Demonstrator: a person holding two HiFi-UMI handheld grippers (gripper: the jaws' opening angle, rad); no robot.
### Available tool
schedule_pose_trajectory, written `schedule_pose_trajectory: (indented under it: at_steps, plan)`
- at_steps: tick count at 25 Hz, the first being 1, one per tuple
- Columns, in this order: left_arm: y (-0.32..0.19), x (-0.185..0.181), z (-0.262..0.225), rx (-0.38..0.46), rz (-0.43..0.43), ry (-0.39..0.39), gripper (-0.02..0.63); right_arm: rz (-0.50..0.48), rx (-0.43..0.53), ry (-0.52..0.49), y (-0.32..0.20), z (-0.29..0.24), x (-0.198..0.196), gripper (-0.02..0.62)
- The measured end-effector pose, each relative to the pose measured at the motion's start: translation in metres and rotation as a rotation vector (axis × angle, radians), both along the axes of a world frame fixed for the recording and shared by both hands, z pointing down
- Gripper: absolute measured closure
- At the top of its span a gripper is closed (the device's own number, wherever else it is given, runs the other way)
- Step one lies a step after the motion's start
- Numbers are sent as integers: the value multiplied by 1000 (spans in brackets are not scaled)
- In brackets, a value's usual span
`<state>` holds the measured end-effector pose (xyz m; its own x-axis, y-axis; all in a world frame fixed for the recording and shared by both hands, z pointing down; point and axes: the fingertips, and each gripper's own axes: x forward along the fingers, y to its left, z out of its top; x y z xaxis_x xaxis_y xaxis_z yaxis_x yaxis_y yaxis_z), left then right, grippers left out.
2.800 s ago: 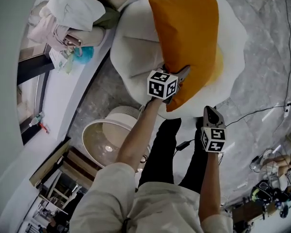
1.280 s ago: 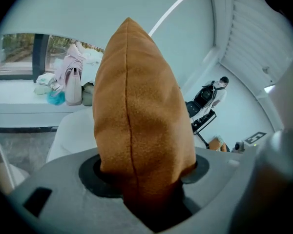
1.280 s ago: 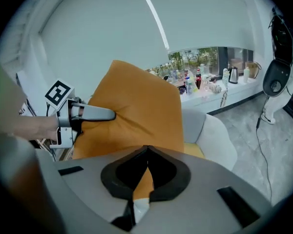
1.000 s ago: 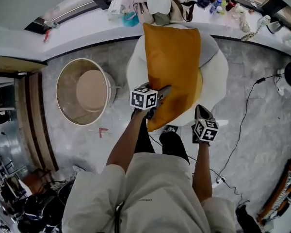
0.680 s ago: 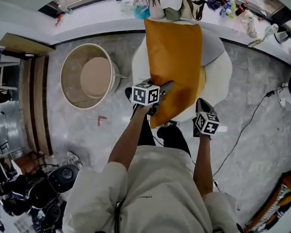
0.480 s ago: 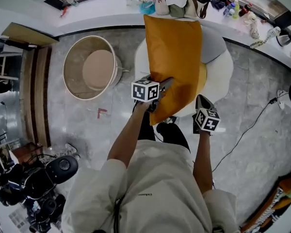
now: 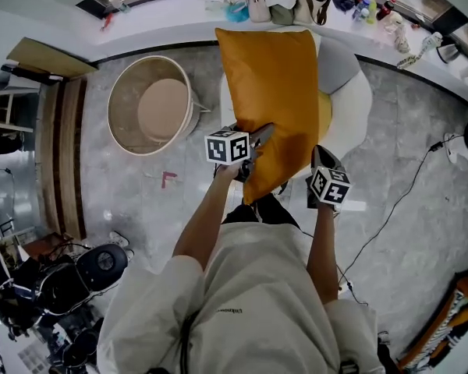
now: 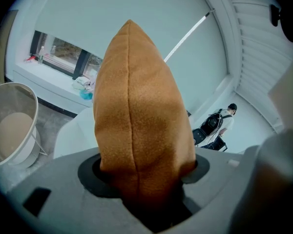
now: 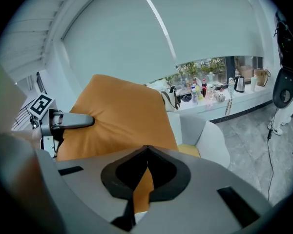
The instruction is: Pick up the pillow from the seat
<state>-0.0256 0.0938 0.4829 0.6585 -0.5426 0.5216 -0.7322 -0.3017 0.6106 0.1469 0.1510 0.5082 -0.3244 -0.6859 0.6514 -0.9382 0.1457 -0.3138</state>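
Note:
The orange pillow [image 7: 269, 92] hangs upright above the white seat [image 7: 352, 104], clear of the yellow cushion [image 7: 324, 115] on it. My left gripper [image 7: 259, 136] is shut on the pillow's lower left edge; in the left gripper view the fabric [image 8: 136, 111] bulges out between both jaws of the left gripper [image 8: 144, 177]. My right gripper [image 7: 317, 157] sits just right of the pillow's lower edge with its tips touching. In the right gripper view, past the right gripper [image 9: 145, 150], the pillow [image 9: 117, 116] fills the middle and the left gripper's finger [image 9: 71, 121] presses into it.
A round beige tub [image 7: 150, 106] stands on the marble floor left of the seat. Bags, clothes and bottles crowd the window ledge [image 7: 179, 23]. A cable [image 7: 398, 197] runs across the floor at right. Dark equipment [image 7: 62, 279] sits lower left. A person with a backpack [image 8: 212, 126] stands far off.
The pillow has risen and swung a little to the left in the left gripper's hold, further off the seat. The right gripper has stayed beside its lower edge.

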Motion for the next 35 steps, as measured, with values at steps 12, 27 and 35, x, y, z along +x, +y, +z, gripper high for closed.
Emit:
schedule_pose_trajectory:
  at_steps: [12,27,35]
  plan:
    - [113,-30,-22,34,-8,53,316,134,50,46,123,-35,-7,589]
    - [195,-67,-36,75,-44,69,313,54,108,62,202,-70,-35,589]
    - [195,-77,-45,100,-58,93,310,3,127,90,201,-75,-52,589]
